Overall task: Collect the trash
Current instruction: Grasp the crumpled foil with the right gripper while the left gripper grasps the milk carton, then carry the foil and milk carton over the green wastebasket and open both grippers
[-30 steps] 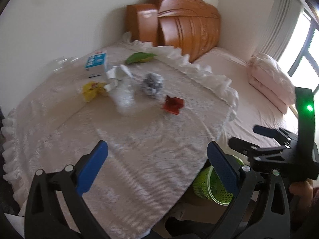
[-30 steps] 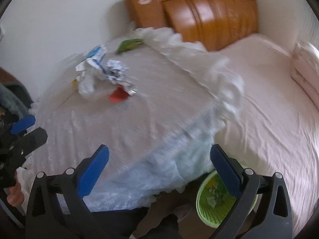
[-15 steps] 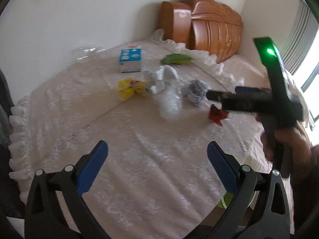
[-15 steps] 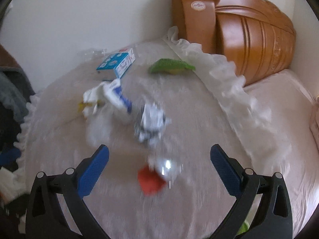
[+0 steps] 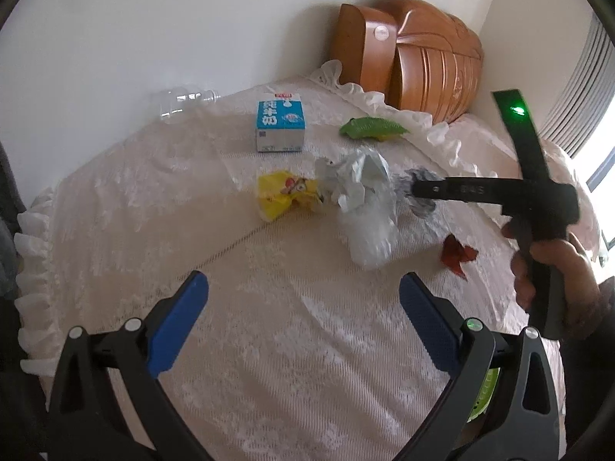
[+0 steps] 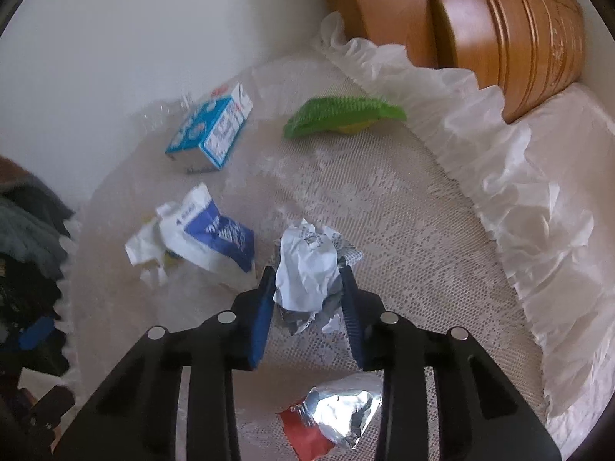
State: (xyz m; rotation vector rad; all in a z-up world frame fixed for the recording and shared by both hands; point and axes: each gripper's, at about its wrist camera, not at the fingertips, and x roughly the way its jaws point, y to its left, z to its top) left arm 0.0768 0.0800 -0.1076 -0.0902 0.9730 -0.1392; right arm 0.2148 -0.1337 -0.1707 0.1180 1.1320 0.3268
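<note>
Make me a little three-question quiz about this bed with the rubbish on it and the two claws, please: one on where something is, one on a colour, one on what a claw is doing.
1. Where does the blue and white milk carton lie?
A. On the lace bedspread, towards the wall
B. In the basket
C. On the floor

2. What colour is the wrapper beside the white bag?
A. Purple
B. Yellow
C. Black

3. What is the right claw doing?
A. Standing wide open over nothing
B. Holding the carton
C. Closed on the crumpled paper ball

Answers:
1. A, the carton sits on the bedspread at its far side.
2. B, the left view shows a bright yellow wrapper.
3. C, both blue pads press on the paper ball, on which the jaws have just closed; the left claw stands open.
</note>
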